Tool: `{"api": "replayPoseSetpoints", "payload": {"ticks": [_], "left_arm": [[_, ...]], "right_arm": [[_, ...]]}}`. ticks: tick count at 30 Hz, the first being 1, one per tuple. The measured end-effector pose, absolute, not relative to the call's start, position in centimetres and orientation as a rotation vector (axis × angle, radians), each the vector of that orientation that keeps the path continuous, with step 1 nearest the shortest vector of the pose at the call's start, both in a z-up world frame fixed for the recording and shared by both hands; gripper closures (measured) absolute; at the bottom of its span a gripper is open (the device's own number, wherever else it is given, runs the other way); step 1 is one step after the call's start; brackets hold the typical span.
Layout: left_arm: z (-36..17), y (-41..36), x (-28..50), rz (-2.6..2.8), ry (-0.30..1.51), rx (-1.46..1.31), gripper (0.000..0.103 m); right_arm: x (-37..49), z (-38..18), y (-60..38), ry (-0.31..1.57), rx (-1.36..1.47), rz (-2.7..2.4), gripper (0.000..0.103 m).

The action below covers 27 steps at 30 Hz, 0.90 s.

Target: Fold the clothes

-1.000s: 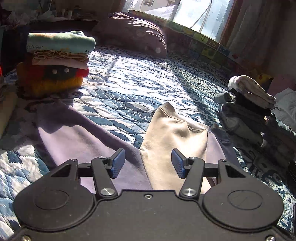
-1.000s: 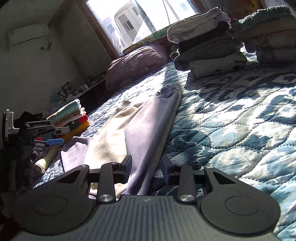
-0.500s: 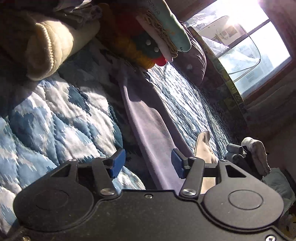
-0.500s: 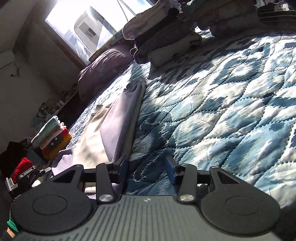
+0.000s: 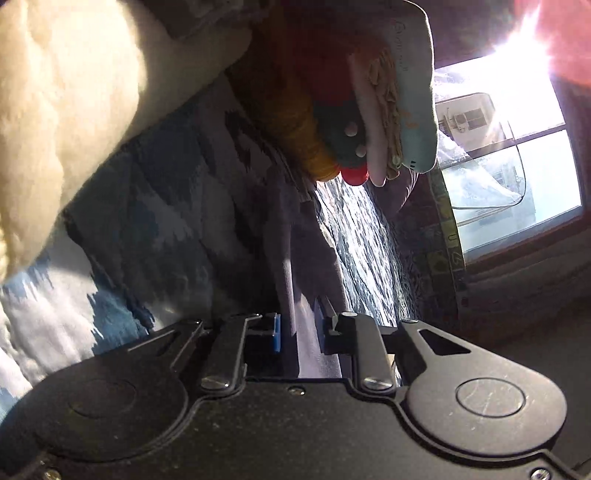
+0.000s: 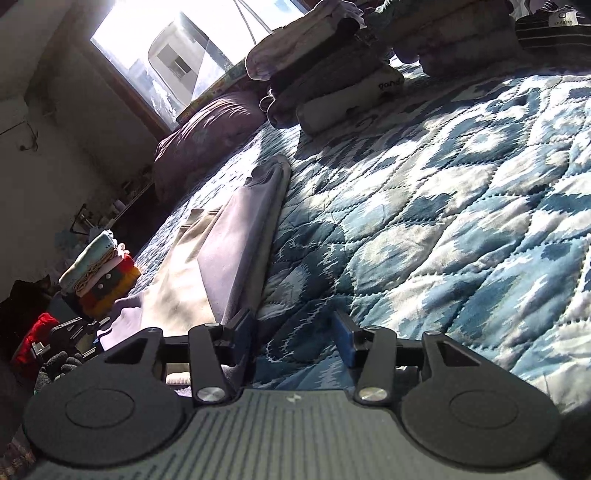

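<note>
Between the blue pads of my left claw (image 5: 300,334) ran a fold of the lavender garment (image 5: 295,258), and the pads stood narrowly apart on either side of it; I could not tell whether they pinched the cloth. My right claw (image 6: 293,334) gaped wide, its left finger at the garment's near hem and its right finger over the bare blue-and-white quilt (image 6: 461,229) of the bed.

One garment lay spread on that quilt, lavender with a cream panel (image 6: 177,288) along its left half, stretching away from both claws toward the window. Beside my left claw a cream fleecy bundle (image 5: 66,110) bulked close against the lens.

Farther off, I counted three stacks of folded clothes. One stood at the left of the garment (image 6: 99,273), with a mint piece on top, then cream knit, pink, a dark layer bearing two pale buttons, red and mustard yellow. Two more stood at the far right of the bed: the nearer stack (image 6: 325,74) carried, on its lowest pale piece, lettering that looked like "gand", cut off at the fold. The other stack (image 6: 461,40) showed no writing I could read, though a striped item (image 6: 554,26) by it had a small label too tiny to make out.

Beyond lay one purple pillow (image 6: 207,140), and behind it one bright window (image 6: 177,48).
</note>
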State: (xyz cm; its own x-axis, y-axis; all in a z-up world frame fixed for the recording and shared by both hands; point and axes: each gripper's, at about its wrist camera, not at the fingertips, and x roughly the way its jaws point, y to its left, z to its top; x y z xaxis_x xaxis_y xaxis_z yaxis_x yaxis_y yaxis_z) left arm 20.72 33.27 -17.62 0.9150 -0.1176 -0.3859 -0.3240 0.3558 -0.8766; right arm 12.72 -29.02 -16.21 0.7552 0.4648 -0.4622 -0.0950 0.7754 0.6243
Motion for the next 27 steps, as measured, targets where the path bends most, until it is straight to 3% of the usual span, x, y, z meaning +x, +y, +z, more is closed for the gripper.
{"api": "replayPoseSetpoints", "payload": {"ticks": [5, 7, 11, 18, 27], "left_arm": [[-17.3, 33.4, 21.2, 0.136, 0.413, -1.197, 0.083], [-16.7, 33.0, 21.3, 0.114, 0.413, -1.163, 0.094], [-13.8, 30.5, 21.7, -0.013, 0.365, -1.072, 0.097], [-9.2, 20.7, 23.9, -0.187, 0.381, -0.741, 0.097], [-8.9, 5.5, 25.2, -0.362, 0.499, -0.232, 0.098]], "right_arm": [[12.9, -16.2, -28.9, 0.644, 0.619, 0.323, 0.054], [12.8, -15.9, -28.8, 0.637, 0.623, 0.324, 0.053], [12.5, -15.2, -28.1, 0.611, 0.628, 0.357, 0.053], [12.6, -14.6, -26.6, 0.601, 0.652, 0.423, 0.053], [12.8, -15.1, -27.6, 0.567, 0.755, 0.406, 0.053]]}}
